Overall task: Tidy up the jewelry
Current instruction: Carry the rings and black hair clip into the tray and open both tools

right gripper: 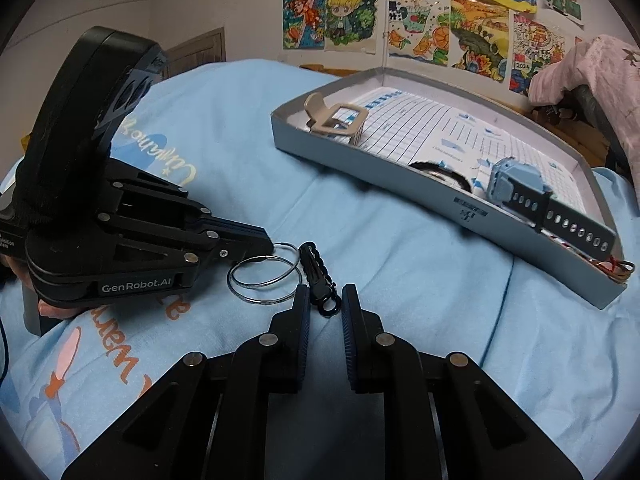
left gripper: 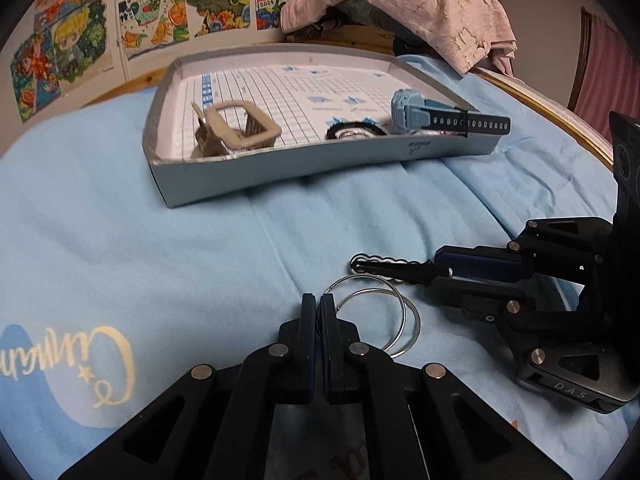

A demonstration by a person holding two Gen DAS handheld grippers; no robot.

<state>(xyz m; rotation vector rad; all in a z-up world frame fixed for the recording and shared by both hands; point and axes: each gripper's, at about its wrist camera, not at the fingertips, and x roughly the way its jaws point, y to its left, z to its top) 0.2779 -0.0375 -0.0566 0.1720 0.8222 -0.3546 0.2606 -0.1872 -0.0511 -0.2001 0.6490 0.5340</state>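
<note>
Two silver hoop earrings [left gripper: 380, 316] lie on the light blue bedsheet; they also show in the right wrist view [right gripper: 266, 278]. My left gripper [left gripper: 318, 304] is shut on the edge of the hoops. A black hair clip [right gripper: 318, 276] lies just right of the hoops, also seen in the left wrist view [left gripper: 396, 268]. My right gripper [right gripper: 326, 300] is open, its fingers on either side of the clip's near end. The grey shallow box [left gripper: 320, 168] beyond holds a beige claw clip [left gripper: 236, 126], a blue watch [left gripper: 432, 114] and a black hair tie [left gripper: 354, 132].
Pink bedding [left gripper: 420, 4] is piled behind the box by the wooden bed frame [left gripper: 560, 120]. Colourful drawings [right gripper: 420, 16] hang on the wall. The sheet has printed lettering [left gripper: 108, 364] at the near left.
</note>
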